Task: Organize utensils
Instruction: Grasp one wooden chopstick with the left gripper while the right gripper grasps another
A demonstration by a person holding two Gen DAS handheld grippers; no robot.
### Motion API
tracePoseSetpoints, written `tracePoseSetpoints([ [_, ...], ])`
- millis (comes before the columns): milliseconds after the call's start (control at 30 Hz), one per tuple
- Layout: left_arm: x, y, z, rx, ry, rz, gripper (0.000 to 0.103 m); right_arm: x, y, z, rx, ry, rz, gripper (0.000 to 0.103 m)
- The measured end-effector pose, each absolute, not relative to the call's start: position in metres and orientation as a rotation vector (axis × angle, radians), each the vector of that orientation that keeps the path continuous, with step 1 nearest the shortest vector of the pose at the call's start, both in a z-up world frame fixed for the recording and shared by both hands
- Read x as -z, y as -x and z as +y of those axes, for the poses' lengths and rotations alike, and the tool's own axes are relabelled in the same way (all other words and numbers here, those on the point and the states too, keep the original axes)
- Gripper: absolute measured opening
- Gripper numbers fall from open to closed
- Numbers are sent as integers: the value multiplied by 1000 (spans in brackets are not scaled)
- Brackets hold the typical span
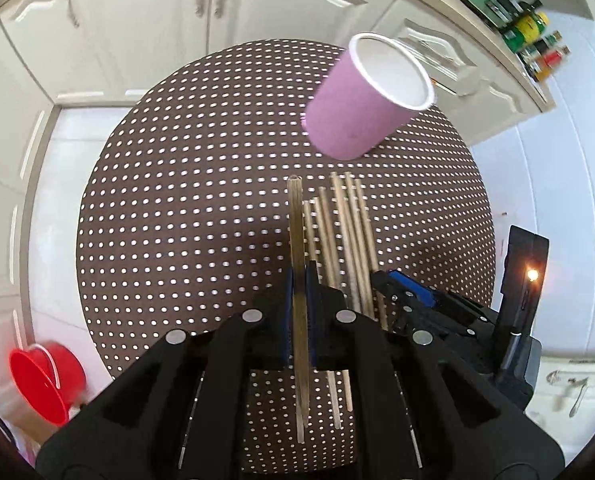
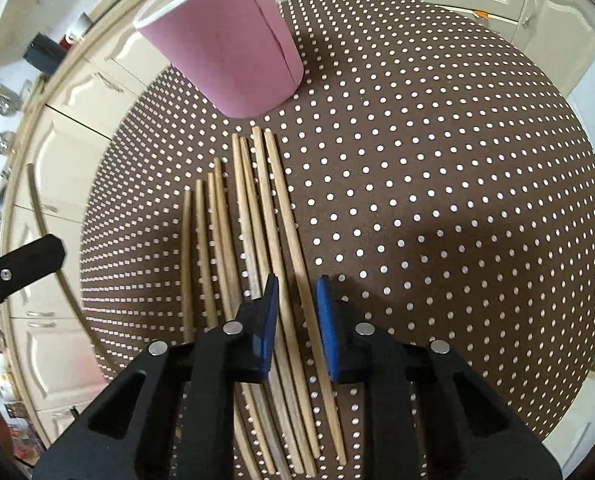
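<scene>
On dotted table (image 1: 177, 200), left gripper (image 1: 299, 280) jaws clamped on chopstick (image 1: 296, 220), right gripper (image 2: 296, 300) jaws apart over chopsticks (image 2: 253, 208)

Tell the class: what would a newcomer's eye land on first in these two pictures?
Probably the pink paper cup, upright at the far side of the dotted brown table. Next, the row of wooden chopsticks lying in front of it. Then the left gripper, shut on a single chopstick raised above the rest, while the right gripper straddles the rightmost one.

cup (image 2: 233, 40) behind chopsticks (image 2: 257, 220), both on table (image 2: 457, 200)
</scene>
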State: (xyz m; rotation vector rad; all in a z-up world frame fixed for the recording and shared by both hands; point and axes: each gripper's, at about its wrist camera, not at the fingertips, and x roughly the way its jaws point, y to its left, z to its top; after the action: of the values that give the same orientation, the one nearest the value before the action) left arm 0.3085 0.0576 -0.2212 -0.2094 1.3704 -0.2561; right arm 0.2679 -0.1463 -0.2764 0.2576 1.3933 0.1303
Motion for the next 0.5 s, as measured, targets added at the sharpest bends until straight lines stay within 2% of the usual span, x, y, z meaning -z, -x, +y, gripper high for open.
tracePoseSetpoints([
  [233,237,-317,68,243,249,1391,7,284,-277,-129,-94,-153,1400,11],
  [300,240,-319,69,244,257,1397,7,286,-282,-120,-83,-121,1401,6],
  [500,246,-321,66,253,246,1395,7,280,-301,-143,-61,-224,1402,5],
])
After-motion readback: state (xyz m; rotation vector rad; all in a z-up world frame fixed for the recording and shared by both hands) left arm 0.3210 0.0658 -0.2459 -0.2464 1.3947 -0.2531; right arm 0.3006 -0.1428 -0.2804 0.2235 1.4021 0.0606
